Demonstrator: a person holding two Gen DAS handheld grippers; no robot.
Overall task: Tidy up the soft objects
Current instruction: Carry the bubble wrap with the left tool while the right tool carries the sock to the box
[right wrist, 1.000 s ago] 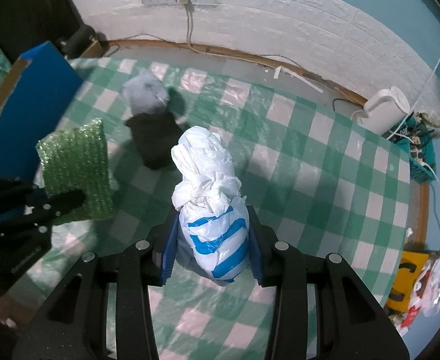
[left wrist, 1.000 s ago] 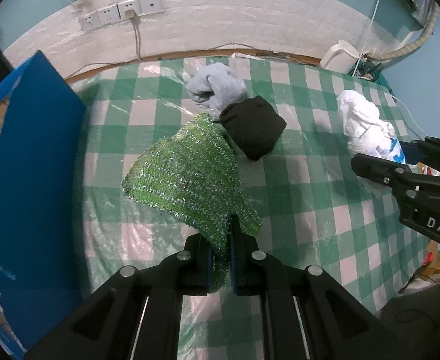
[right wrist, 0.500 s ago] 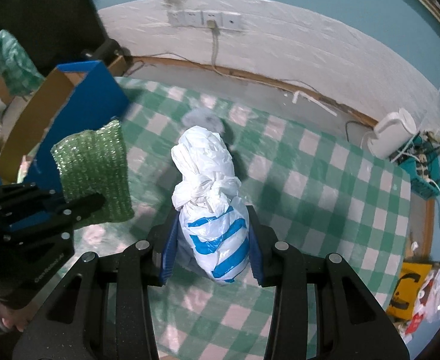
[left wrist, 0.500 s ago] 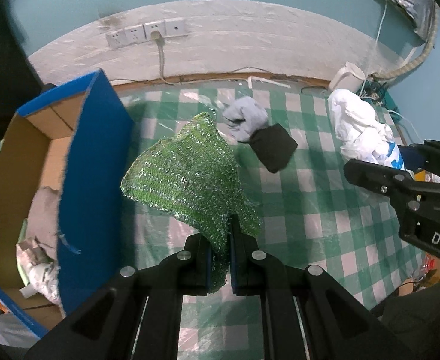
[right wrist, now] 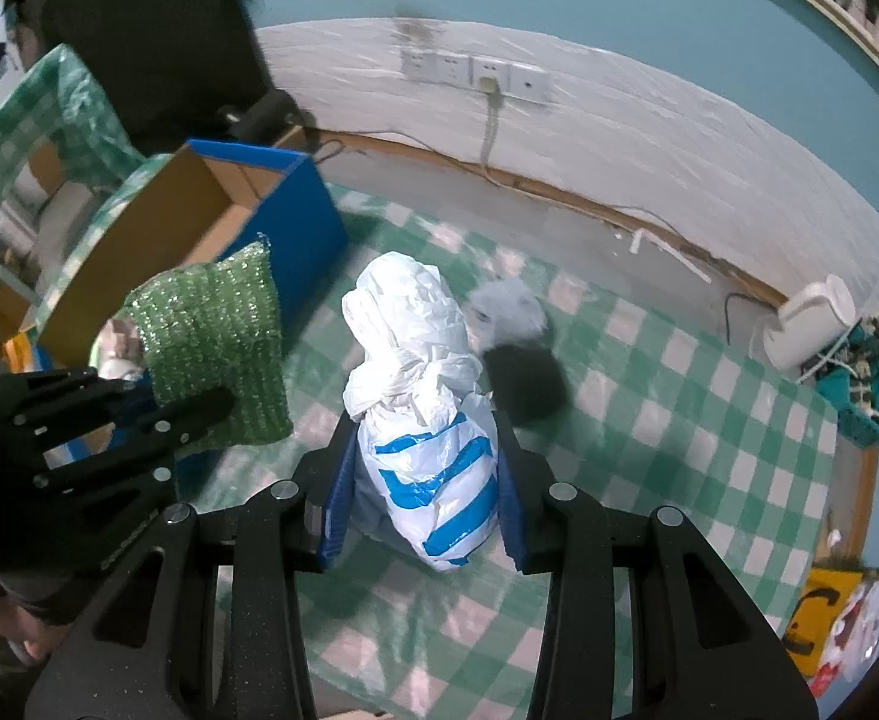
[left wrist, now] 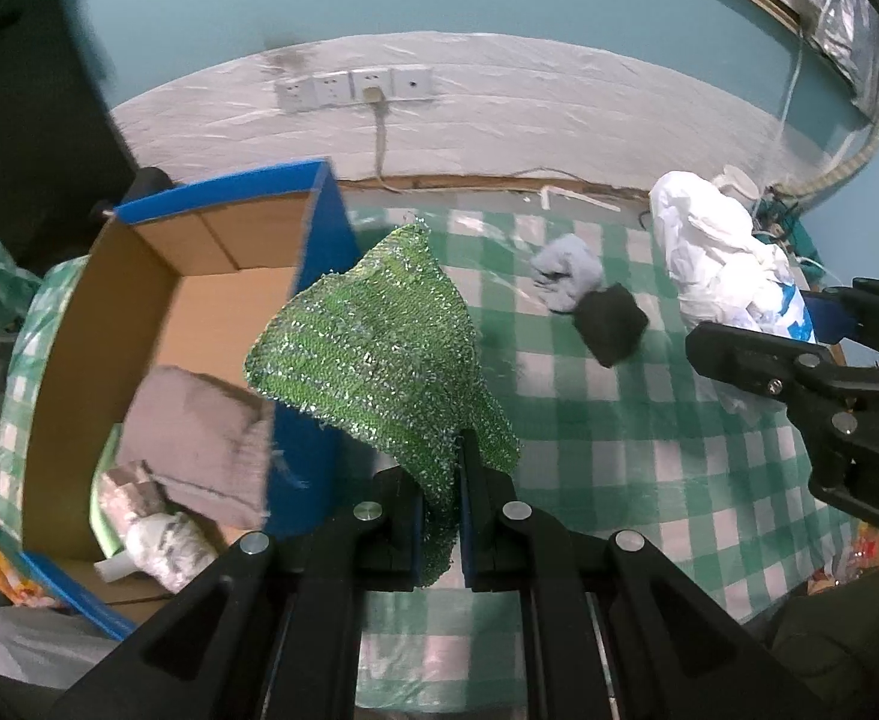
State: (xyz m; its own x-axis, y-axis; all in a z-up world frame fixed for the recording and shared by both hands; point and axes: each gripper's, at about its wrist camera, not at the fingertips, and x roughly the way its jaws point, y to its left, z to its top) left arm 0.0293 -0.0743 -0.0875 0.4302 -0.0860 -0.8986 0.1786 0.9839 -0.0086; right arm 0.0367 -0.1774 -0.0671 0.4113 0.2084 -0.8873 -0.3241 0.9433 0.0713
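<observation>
Cloth (left wrist: pixel 379 354), green and glittery, looks light and limp, best pinched at a corner, as the left gripper (left wrist: pixel 459 516) does with jaws nearly shut, box (left wrist: pixel 139 300) just beyond-left, while the right gripper (right wrist: pixel 424 498), part open, squeezes a crinkly knotted bag (right wrist: pixel 421 396).

We count two tongs — the left tongs (left wrist: pixel 439 516) and the right tongs (right wrist: pixel 421 486). Soft things on or above the checked surface (left wrist: pixel 649 468) number four: one green glittery cloth (left wrist: pixel 373 354), one white bag with blue stripes (right wrist: pixel 427 414), one grey cloth (left wrist: pixel 568 273), one black cloth (left wrist: pixel 610 324). We see one blue cardboard box (left wrist: pixel 325 228) — and four wall sockets (left wrist: pixel 352 87) in a row.
</observation>
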